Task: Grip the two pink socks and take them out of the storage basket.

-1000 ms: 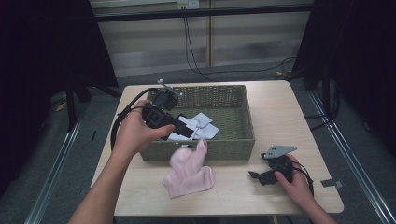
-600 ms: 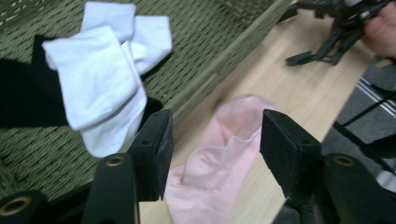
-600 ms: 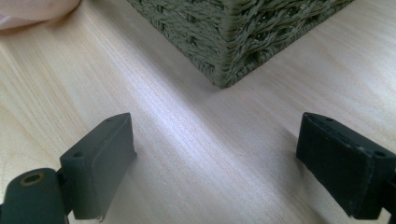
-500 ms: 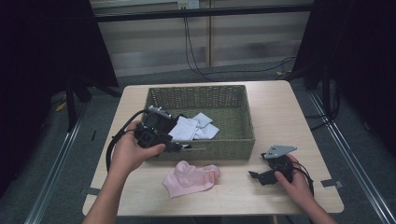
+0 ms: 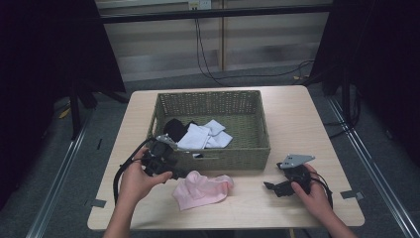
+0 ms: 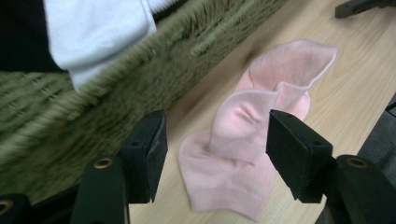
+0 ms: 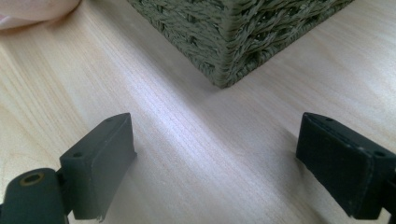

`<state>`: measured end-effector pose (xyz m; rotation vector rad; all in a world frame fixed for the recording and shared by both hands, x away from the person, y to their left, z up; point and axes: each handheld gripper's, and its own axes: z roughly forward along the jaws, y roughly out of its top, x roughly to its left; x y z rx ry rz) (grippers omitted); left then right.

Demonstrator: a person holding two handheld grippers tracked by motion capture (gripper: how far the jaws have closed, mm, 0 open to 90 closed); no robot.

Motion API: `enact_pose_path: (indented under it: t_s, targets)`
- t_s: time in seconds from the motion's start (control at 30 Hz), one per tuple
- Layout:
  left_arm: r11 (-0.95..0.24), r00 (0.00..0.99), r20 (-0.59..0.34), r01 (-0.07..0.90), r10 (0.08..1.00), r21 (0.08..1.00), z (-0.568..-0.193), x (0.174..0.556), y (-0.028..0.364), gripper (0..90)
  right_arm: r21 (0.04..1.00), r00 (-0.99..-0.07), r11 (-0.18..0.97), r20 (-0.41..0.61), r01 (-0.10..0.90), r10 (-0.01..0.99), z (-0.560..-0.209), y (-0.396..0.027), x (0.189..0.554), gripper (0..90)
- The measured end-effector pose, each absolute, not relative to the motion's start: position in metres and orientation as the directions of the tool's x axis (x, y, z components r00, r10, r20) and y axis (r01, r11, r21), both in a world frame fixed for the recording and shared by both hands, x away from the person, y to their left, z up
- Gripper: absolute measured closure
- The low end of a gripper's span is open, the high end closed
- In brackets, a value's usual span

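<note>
We see the pink sock (image 5: 203, 188) lying loose near the surface's front edge, outside the basket (image 5: 247, 158) of socks, the left hand-held gripper (image 6: 215, 140) just opening off it, the right hand-held gripper (image 7: 215, 154) apart and empty.

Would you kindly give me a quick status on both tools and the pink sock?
Left tool open, jaws just opening, pink sock released on table. Right tool open, empty. Basket close behind sock.

A pale pink sock (image 5: 203, 188) lies crumpled on the light wooden surface (image 5: 297, 124), low and centre-left in the high view — one end folded up in a soft ridge, just in front of the green woven basket (image 5: 218, 158).
</note>
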<state>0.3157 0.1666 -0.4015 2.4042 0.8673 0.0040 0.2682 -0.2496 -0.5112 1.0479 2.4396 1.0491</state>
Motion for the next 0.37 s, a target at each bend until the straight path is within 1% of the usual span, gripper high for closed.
enact_pose_path:
  t_s: [0.2, 0.37]
  targets:
    - [-0.602, 0.774, -0.202, 0.603, 0.600, 0.524, -0.420, 0.312, 0.170, 36.2, 0.719, -0.695, 0.472, 0.023, 0.511, 0.718, -0.511, -0.250, 0.268, 10.6]
    - [-0.609, 0.781, -0.206, 0.597, 0.589, 0.522, -0.423, 0.312, 0.167, 35.1, 0.719, -0.695, 0.471, 0.023, 0.511, 0.718, -0.511, -0.250, 0.268, 10.6]
